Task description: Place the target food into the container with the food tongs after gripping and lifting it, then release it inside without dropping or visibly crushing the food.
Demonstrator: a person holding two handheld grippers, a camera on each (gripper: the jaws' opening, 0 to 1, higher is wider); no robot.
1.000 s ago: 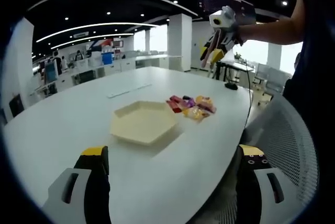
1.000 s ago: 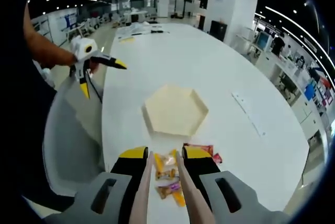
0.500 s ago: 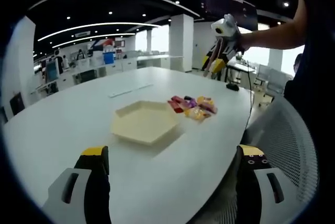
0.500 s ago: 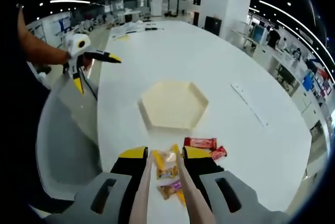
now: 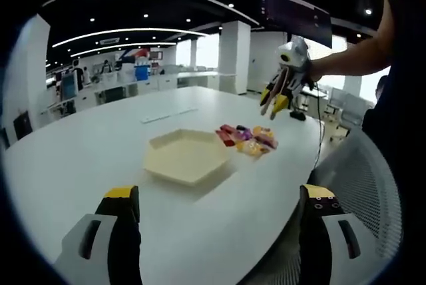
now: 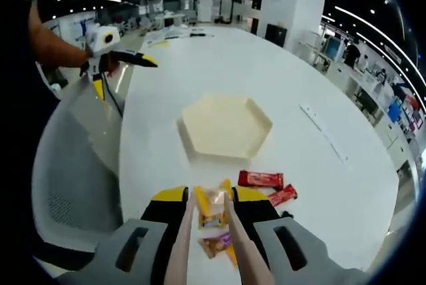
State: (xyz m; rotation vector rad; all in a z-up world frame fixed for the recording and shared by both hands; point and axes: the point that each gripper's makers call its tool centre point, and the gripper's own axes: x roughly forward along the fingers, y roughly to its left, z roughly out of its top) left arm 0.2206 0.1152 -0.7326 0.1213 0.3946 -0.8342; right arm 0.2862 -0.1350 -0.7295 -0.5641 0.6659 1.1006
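White tabletop (image 6: pixel 219 72) spreads wide and mostly bare around a pale yellow hexagonal tray (image 6: pixel 225 125), which sits near the table's rounded edge with open surface on all its sides. Beyond that edge a grey mesh chair (image 5: pixel 363 185) stands close in. In the left gripper view the tray (image 5: pixel 186 156) lies ahead with a small heap of wrapped snacks (image 5: pixel 246 138) just beside it, toward the chair side.

In the right gripper view the right gripper (image 6: pixel 209 215) carries a pair of pale food tongs (image 6: pixel 181 245) between its yellow-tipped jaws; the tong arms stand close together around an orange-yellow snack packet (image 6: pixel 212 206), though whether they pinch it or merely frame it I cannot tell. Two red bars (image 6: pixel 261 180) lie apart from the heap, between it and the tray. Another wrapped piece below the packet is partly hidden by the tong arms. Printing on the wrappers is too small to read.

The left gripper (image 5: pixel 212 215) has its jaws wide apart, holding nothing, above the table's near edge; it also shows in the right gripper view (image 6: pixel 113 65), held by a hand off the table's side
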